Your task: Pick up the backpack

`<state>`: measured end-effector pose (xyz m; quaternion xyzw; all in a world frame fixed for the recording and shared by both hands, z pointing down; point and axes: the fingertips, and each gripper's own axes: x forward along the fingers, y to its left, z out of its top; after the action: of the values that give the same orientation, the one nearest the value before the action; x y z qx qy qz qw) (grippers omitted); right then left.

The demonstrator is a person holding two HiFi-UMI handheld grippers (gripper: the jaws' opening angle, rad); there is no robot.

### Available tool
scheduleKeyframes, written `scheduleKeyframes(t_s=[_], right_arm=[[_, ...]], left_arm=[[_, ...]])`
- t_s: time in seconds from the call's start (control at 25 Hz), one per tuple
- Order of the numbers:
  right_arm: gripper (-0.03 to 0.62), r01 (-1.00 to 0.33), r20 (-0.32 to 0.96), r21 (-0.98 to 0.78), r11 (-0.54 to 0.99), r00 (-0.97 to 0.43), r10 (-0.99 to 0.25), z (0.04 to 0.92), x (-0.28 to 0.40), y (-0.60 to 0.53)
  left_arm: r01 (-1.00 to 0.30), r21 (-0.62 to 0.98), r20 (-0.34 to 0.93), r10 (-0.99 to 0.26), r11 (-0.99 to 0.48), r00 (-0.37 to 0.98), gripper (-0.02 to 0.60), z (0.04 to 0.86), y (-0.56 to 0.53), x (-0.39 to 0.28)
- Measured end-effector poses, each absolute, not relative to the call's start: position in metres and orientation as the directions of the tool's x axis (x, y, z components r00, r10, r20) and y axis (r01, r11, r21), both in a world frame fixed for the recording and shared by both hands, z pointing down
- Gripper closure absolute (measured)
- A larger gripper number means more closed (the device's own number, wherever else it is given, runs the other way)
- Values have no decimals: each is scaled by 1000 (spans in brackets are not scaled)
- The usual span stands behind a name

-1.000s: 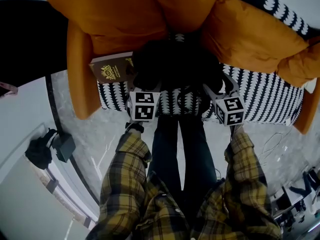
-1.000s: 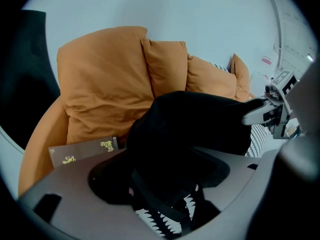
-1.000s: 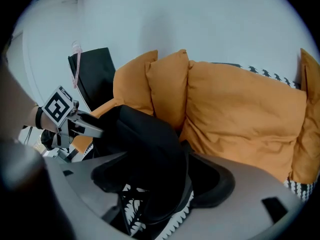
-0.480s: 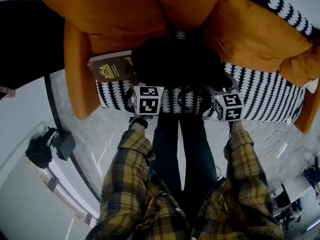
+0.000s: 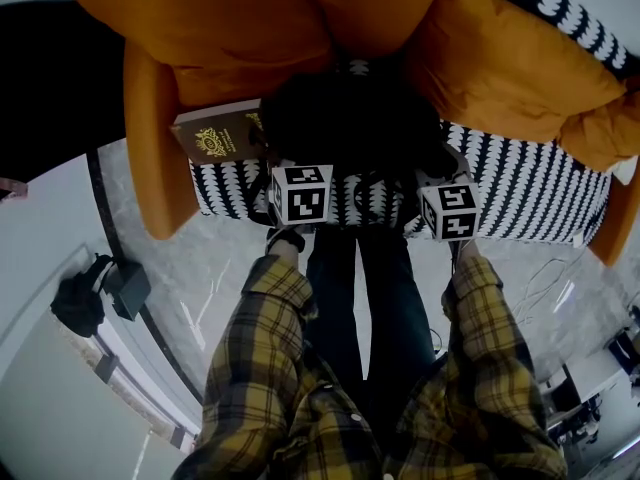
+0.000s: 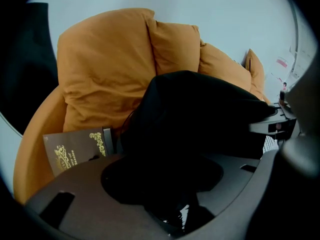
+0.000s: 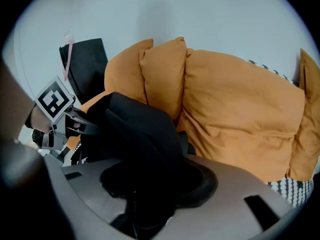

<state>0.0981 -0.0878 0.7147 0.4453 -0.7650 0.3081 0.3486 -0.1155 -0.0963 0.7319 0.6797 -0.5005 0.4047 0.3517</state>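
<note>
**A:** Since the lift depends on it, where does the backpack (image 5: pixel 350 128) lie in the head view?

**B:** Upper centre, on the sofa (image 5: pixel 540 193) seat, against the orange cushions (image 5: pixel 220 28). The left claw (image 5: pixel 296 168) is at its lower-left edge and the right claw (image 5: pixel 436 176) at its lower-right. Both look equally near.

**A:** Left gripper view?

**B:** The bag fills the middle, with a book (image 6: pixel 75 151) at its left. The jaws have just been closing, and the black fabric between them looks pinched.

**A:** Right gripper view?

**B:** Much the same. The jaws have just been closing on fabric drawn down between them, and the bag rises toward the upper left.
</note>
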Motion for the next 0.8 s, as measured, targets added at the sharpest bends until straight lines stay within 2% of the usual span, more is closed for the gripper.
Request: scheduleKeyframes(t_s=[0.08, 0.36, 0.8], right_arm=[[439, -898, 808, -161, 409, -358, -468, 714, 96, -88], [504, -891, 800, -196, 410, -386, -459, 710, 89, -85], [539, -873, 768, -230, 430, -434, -471, 699, 75, -83]], left_arm=[[-967, 90, 903, -390, -237, 179, 387, 733, -96, -115], [-967, 109, 909, -371, -229, 190, 469, 732, -97, -113], [-970, 96, 900, -396, -224, 180, 525, 725, -97, -117]])
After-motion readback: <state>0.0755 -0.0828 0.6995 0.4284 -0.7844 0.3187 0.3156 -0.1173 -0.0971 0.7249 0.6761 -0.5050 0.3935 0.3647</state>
